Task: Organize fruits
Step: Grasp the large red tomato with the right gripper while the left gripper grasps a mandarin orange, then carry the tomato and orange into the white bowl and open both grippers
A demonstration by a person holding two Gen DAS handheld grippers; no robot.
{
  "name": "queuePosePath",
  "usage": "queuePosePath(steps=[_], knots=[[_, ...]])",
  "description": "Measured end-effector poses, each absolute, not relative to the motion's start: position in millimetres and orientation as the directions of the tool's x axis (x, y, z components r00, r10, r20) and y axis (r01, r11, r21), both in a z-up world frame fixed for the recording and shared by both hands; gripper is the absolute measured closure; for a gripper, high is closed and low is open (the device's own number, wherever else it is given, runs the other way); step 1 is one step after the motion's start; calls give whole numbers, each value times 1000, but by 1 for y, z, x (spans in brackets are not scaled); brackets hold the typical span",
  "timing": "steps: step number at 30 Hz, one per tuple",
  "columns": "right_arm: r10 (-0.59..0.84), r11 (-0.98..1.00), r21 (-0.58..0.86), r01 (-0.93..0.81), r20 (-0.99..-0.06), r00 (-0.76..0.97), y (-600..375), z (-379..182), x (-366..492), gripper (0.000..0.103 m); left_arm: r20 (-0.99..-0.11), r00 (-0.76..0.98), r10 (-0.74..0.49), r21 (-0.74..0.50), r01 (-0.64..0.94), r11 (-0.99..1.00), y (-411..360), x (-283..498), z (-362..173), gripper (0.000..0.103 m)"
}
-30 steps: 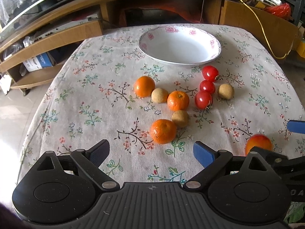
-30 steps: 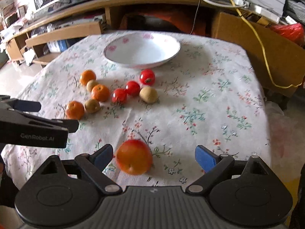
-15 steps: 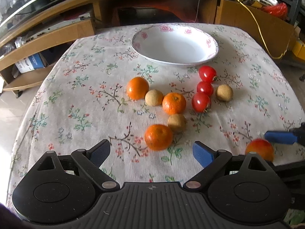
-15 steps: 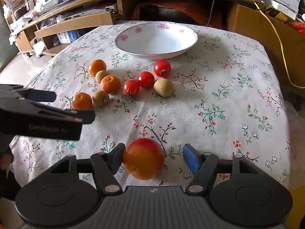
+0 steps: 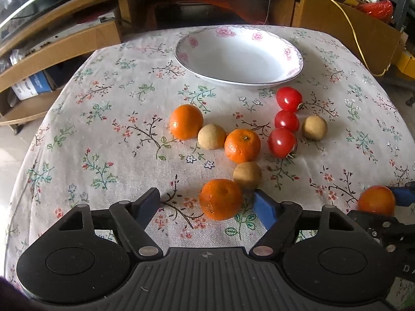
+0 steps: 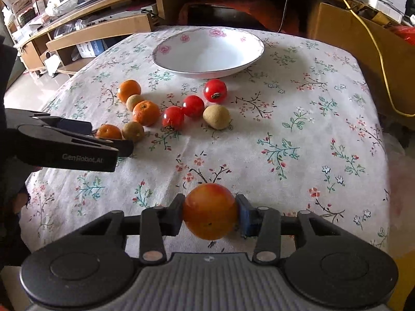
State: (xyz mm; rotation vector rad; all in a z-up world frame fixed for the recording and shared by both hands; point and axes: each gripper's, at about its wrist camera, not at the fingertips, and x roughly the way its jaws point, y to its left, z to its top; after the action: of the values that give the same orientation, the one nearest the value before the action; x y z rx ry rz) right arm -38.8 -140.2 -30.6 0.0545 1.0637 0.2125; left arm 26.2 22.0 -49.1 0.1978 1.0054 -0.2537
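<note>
— What do we see changed with the red-orange fruit (image 6: pixel 210 211)?

— A second ago it lay loose on the flowered tablecloth (image 6: pixel 298 140) between spread fingers; now our right gripper (image 6: pixel 210 213) has closed, and both pads press its sides. It sits at the near edge of the table, well apart from the other fruit.

— And our left gripper (image 5: pixel 207 203)?

— It has come forward and lower. Its fingers stand wide, either side of the nearest orange (image 5: pixel 221 199), which was ahead of them before. The right pad looks very close to it; whether it touches, we cannot tell.

— The rest?

— Unmoved. Two more oranges, three red tomatoes (image 5: pixel 282 142) and three small brown fruits lie clustered mid-table. The white bowl (image 5: pixel 285 51) stands beyond them.
</note>
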Motion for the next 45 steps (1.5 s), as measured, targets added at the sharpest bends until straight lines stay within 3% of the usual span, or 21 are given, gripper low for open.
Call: queuePosePath(steps=[4, 6, 8, 29, 45], knots=[[181, 981, 128, -142, -861, 475, -139, -29, -44, 61, -853, 503, -143, 33, 325, 945, 21, 22, -46, 42], [177, 982, 124, -142, -863, 472, -138, -28, -45, 61, -847, 512, -143, 36, 322, 946, 21, 18, -45, 45], [173, 983, 121, -138, -860, 480, -137, -25, -45, 61, -848, 508, -152, 30, 331, 943, 20, 17, -44, 59], [175, 985, 141, -103, -791, 587, -145, 16, -44, 61, -849, 506, -151, 8, 297, 955, 21, 13, -35, 63], [176, 983, 176, -61, -772, 610, -157, 17, 17, 61, -796, 534, -285, -109, 337, 935, 8, 51, 2, 63]])
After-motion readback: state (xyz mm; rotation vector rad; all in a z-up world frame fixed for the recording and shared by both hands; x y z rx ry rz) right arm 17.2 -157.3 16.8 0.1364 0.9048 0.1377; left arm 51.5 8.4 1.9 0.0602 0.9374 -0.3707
